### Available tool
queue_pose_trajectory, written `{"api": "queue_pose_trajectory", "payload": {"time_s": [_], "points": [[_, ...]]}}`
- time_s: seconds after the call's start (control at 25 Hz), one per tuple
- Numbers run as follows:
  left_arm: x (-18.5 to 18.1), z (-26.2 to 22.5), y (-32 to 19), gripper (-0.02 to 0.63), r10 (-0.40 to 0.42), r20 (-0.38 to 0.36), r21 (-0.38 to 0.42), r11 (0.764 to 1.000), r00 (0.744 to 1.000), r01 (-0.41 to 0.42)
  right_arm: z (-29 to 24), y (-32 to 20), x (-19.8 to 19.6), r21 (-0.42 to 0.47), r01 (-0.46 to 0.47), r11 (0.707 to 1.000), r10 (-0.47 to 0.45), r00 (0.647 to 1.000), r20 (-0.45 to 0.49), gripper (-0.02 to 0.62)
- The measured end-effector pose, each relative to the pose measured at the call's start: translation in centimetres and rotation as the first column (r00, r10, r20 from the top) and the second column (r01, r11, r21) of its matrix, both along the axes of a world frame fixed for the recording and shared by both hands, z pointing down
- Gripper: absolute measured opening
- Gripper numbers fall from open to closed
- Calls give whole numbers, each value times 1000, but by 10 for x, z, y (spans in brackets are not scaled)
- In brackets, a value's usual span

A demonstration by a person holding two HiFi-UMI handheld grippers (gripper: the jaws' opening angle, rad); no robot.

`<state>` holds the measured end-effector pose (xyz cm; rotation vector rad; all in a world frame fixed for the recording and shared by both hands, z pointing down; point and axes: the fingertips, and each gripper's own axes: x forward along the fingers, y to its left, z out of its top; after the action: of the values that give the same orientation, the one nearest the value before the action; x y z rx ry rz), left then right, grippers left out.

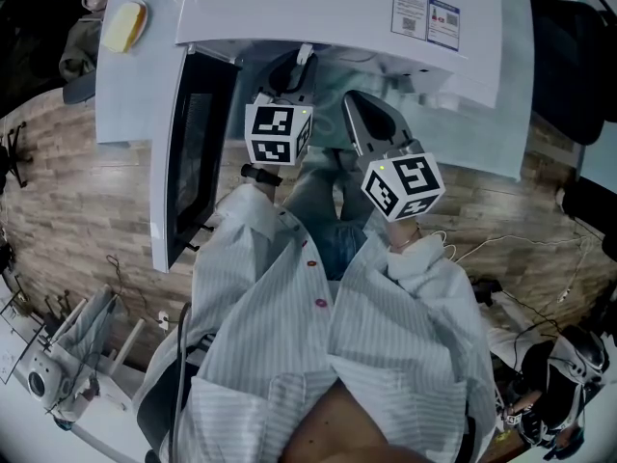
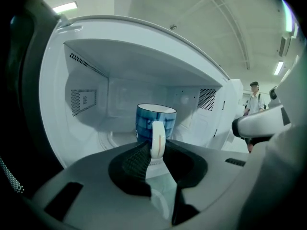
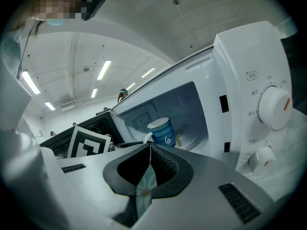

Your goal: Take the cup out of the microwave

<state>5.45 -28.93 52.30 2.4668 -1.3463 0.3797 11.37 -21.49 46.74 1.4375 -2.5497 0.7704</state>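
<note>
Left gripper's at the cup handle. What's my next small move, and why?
Probably ease the cup straight back out of the microwave. The left gripper looks closed on its white handle, the cup stands inside, and the door is open.

Cool, even light came from ceiling strip lamps (image 3: pixel 29 82) above and left of the right gripper (image 3: pixel 149 146). The microwave (image 2: pixel 144 56) cavity ahead of the left gripper (image 2: pixel 156 147) was bright, softly shadowed under its roof. The cup (image 2: pixel 154 121) there looked sharp. Both gripper views bent and darkened at their edges.
</note>
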Motion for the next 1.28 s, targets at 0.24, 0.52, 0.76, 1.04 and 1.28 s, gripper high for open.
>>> {"api": "queue_pose_trajectory", "payload": {"time_s": [0.24, 0.52, 0.76, 1.04, 1.28], "points": [[1, 0, 1, 80, 13, 25, 11, 1000, 1000, -14, 0, -1, 1, 0, -4, 1000, 4, 1000, -1, 35], [-3, -6, 4, 77, 9, 14, 25, 1000, 1000, -10, -3, -1, -1, 2, 0, 1000, 0, 1000, 2, 35], [-5, -24, 5, 75, 16, -18, 61, 998, 1000, -15, -8, 1, -5, 9, 7, 1000, -7, 1000, 1, 35], [-4, -33, 7, 75, 35, -43, 68, 997, 998, -32, -13, 1, -5, 19, -1, 1000, 1, 1000, 4, 35], [0, -44, 13, 75, 57, -83, 61, 997, 995, -52, -18, 2, -2, 24, -17, 1000, 17, 1000, 10, 35]]}}
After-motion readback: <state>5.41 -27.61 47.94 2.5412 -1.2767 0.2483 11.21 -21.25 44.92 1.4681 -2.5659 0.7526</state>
